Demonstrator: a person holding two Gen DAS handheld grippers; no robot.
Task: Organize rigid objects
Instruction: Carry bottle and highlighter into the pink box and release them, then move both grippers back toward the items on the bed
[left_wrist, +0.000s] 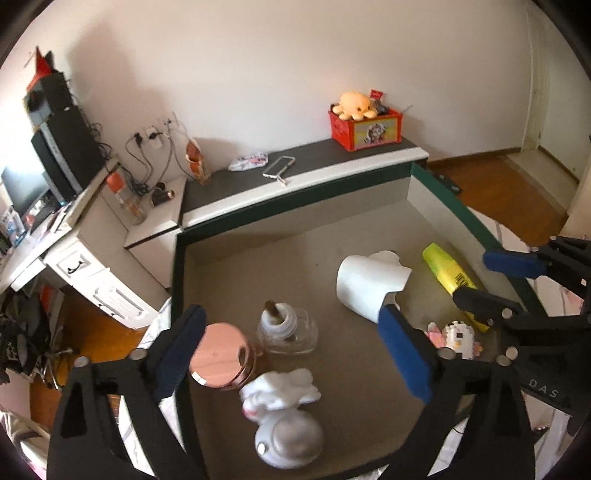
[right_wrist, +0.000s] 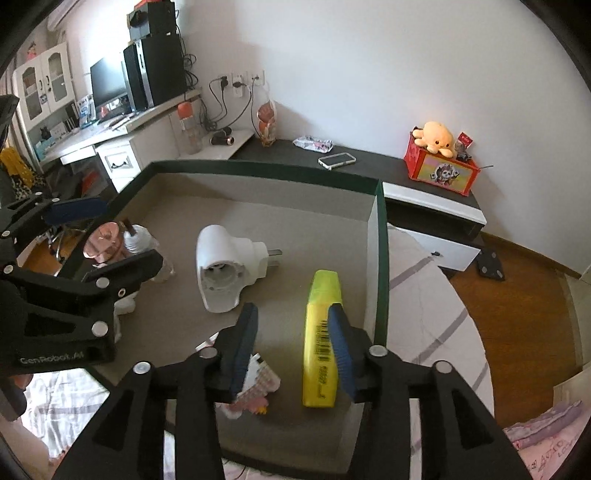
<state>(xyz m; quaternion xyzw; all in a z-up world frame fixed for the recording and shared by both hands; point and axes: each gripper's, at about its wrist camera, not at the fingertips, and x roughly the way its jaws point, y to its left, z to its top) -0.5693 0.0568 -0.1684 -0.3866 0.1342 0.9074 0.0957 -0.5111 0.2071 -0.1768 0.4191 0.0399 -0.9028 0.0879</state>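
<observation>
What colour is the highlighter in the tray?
Yellow highlighter, with a black barcode; clearest in the right wrist view.

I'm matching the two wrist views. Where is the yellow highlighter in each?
Left wrist: highlighter at right, along the tray's right wall, beyond the white adapter.
Right wrist: highlighter at lower centre, beside the right gripper, by the same wall.
Shared landmark: the red box with the octopus plush, on the dark shelf.

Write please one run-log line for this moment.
left claw: open, over copper-lid jar | right claw: open, beside yellow highlighter | held: nothing | tray: white adapter lying
</observation>
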